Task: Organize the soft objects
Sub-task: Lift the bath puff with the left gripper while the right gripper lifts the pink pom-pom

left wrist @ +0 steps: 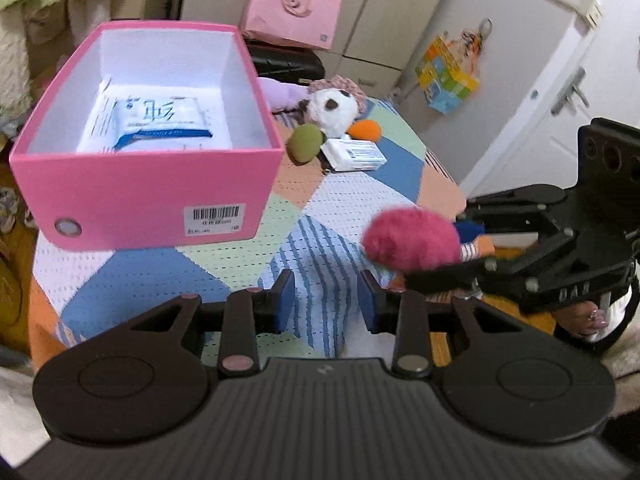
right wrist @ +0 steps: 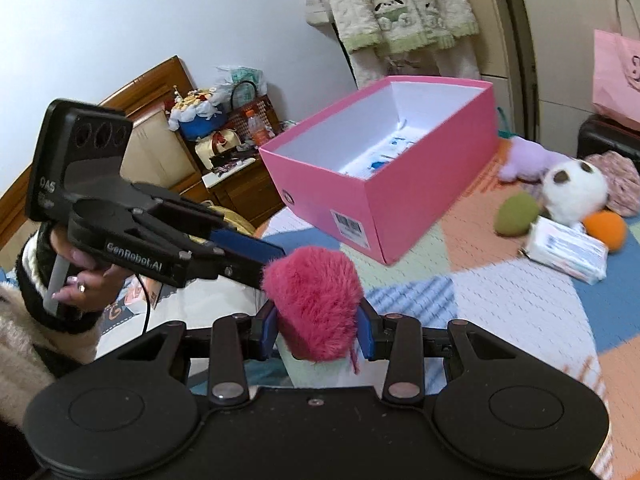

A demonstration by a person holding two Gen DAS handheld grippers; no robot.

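A: Right gripper (right wrist: 318,334) status?
B: Blue pads pressed into both sides of a fuzzy magenta plush (right wrist: 316,304). Shaggy pile, rounded lump, held above the patchwork quilt (right wrist: 520,312).
A: Left gripper (left wrist: 326,304)?
B: Jaws apart, nothing between the pads, only striped quilt below. It sits just beside the plush.
A: Box?
B: Pink cardboard box (left wrist: 152,188), rectangular, open top, white inside, barcode label on the end. A crinkly white-and-blue wipes pack (left wrist: 154,122) lies flat on its floor.
A: Other soft items?
B: Clustered past the box: white fluffy panda toy (left wrist: 334,106), olive felt-like ball (left wrist: 306,142), orange ball (left wrist: 366,130), lilac plush (right wrist: 528,158). A boxy white tissue packet (left wrist: 354,152) touches the olive ball.
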